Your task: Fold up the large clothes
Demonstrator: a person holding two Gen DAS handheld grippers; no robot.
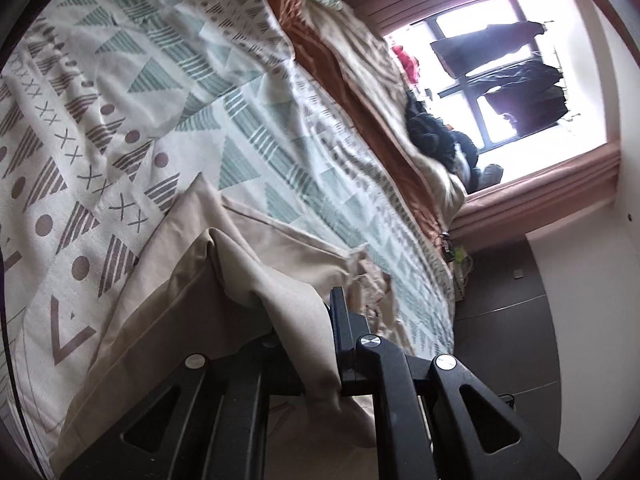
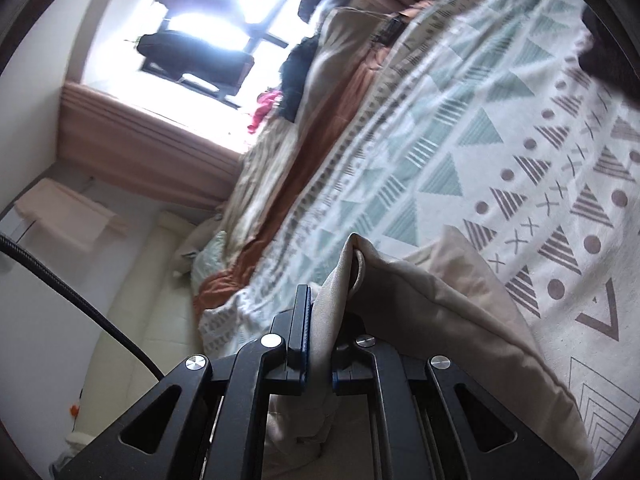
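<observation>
In the left wrist view the left gripper (image 1: pixel 320 344) sits at the bottom centre of the frame, its jaws pressed together on a fold of the beige cloth (image 1: pixel 256 280). The cloth rises between the jaws and spreads toward the left and lower left of the frame, lying on the bed. A further part of it runs to the right of the gripper, where a crumpled, frayed-looking edge lies on the bedspread (image 1: pixel 168 92). The bedspread is white with green and brown triangles, dots and crosses, and fills most of the left and centre of the frame. Beyond it, toward the upper centre, lies a rust-brown blanket (image 1: pixel 320 52). A bright window (image 1: pixel 500 76) with dark clothes hanging in it takes the upper right, framed by a pinkish curtain.

In the right wrist view the right gripper (image 2: pixel 320 344) is at the bottom centre, its jaws likewise pinching the beige cloth (image 2: pixel 440 304). The cloth stands up in a peak just above the jaws and drapes to the right and lower right of the frame over the bedspread (image 2: pixel 480 128). The rust-brown blanket (image 2: pixel 312 136) runs along the bedspread's left edge, and the window (image 2: pixel 216 28) is at the upper left. A black cable (image 2: pixel 80 296) crosses the lower left.
</observation>
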